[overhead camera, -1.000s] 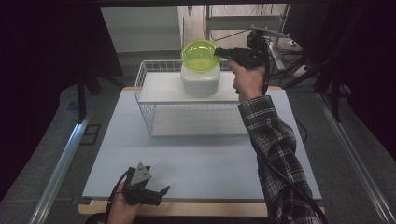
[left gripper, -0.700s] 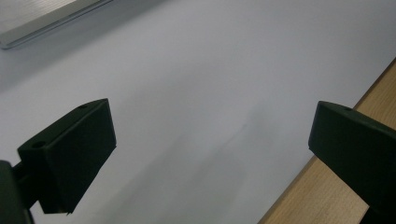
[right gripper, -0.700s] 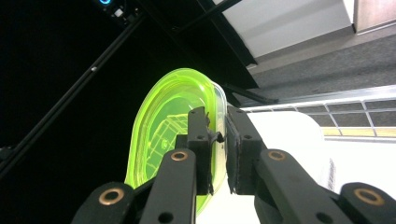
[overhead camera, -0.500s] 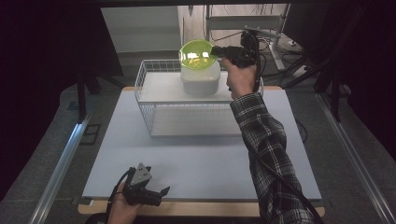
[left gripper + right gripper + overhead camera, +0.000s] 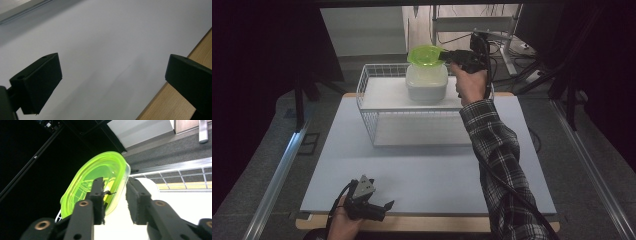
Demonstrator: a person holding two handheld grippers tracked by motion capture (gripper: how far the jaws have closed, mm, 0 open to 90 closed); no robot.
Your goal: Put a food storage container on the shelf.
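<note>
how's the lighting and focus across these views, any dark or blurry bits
High view: the pale table top is evenly lit, the surroundings fall to black, and the translucent green plastic lid glows bright. Left gripper view: soft shadows streak the white surface, and the left gripper has slightly blurred open jaws. Right gripper view: the upper left is black, while the right gripper and the lid are sharp.

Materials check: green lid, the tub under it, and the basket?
Green lid: looks like translucent plastic, glossy; light passes through and moulded ribs show. It is clamped in the right gripper. Tub: probably frosted, milky plastic, semi-matte, with rounded corners. Basket: likely white coated wire; a thin open grid forms its walls.
</note>
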